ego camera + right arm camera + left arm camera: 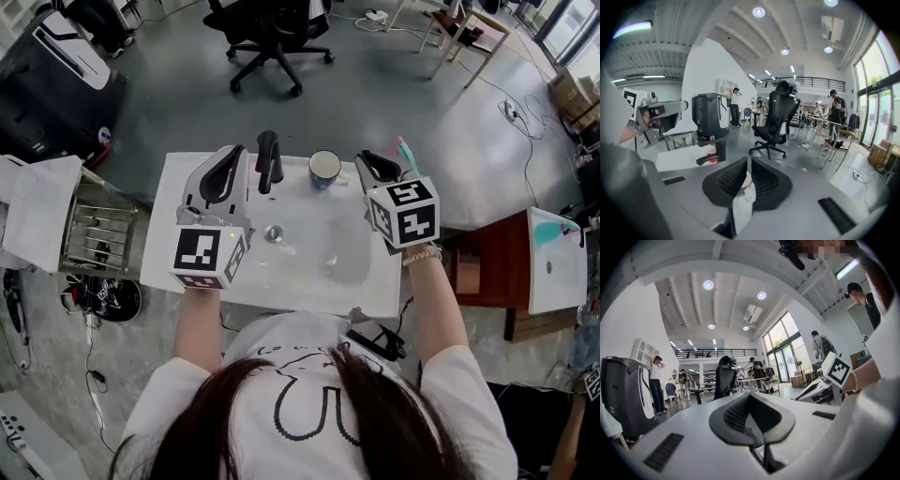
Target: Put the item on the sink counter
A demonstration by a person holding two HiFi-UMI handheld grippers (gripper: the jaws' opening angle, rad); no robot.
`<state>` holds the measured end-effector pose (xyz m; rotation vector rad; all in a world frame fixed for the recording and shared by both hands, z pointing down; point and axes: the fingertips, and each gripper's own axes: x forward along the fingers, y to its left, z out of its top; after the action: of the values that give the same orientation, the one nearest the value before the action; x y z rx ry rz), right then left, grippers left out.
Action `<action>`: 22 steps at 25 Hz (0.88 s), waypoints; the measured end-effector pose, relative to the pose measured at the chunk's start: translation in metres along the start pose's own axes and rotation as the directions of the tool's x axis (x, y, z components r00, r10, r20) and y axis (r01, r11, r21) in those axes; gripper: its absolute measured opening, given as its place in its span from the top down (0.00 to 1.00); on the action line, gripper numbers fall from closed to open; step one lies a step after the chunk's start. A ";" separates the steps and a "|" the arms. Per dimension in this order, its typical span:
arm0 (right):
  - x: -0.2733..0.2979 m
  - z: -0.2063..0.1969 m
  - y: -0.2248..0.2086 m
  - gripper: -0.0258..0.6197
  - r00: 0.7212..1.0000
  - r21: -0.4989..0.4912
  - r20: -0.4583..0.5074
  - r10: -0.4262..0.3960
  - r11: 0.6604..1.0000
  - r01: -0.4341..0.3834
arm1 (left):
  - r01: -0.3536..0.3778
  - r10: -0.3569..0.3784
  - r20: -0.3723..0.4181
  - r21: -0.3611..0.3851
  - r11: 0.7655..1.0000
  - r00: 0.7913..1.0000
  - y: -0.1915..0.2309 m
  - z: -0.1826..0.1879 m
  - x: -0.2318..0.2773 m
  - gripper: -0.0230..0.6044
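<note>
My right gripper (379, 167) hangs over the back right corner of the white sink counter (178, 192). It is shut on a slim tube (405, 153) that looks teal with a pink end in the head view. In the right gripper view the tube (743, 201) shows as a pale body with a round cap, pinched between the dark ribbed pads (726, 180) of the gripper (746, 161). My left gripper (221, 176) is held above the counter's back left part, beside the black faucet (269, 161). Its jaws meet with nothing between them in the left gripper view (750, 397).
A dark cup (325, 169) with a pale inside stands behind the basin, between faucet and right gripper. The drain (273, 232) sits mid-basin. A metal rack (98, 230) is at the left, a wooden table (478, 272) at the right, an office chair (272, 37) beyond.
</note>
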<state>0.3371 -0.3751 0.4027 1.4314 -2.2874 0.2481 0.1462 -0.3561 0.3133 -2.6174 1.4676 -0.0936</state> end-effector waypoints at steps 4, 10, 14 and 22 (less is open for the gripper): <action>-0.033 0.023 -0.002 0.91 0.986 0.012 0.151 -0.076 0.997 0.075 | 0.021 -0.021 0.019 -0.002 1.000 1.000 -0.001 0.006 -0.002 0.95; -0.079 0.051 0.013 0.92 0.938 -0.005 0.318 -0.139 0.989 0.148 | 0.062 -0.062 0.047 0.006 0.998 0.997 -0.002 0.016 -0.010 0.95; -0.103 0.064 0.025 0.92 0.906 0.003 0.383 -0.181 0.981 0.195 | 0.075 -0.075 0.078 0.013 0.997 0.994 0.000 0.023 -0.019 0.95; -0.142 0.080 0.040 0.92 0.847 -0.012 0.464 -0.257 0.955 0.296 | 0.102 -0.104 0.130 0.021 0.995 0.986 0.002 0.039 -0.034 0.95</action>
<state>0.3342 -0.2712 0.2709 1.9127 -2.3557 -0.3076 0.1318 -0.3246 0.2754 -2.6314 1.2851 0.0565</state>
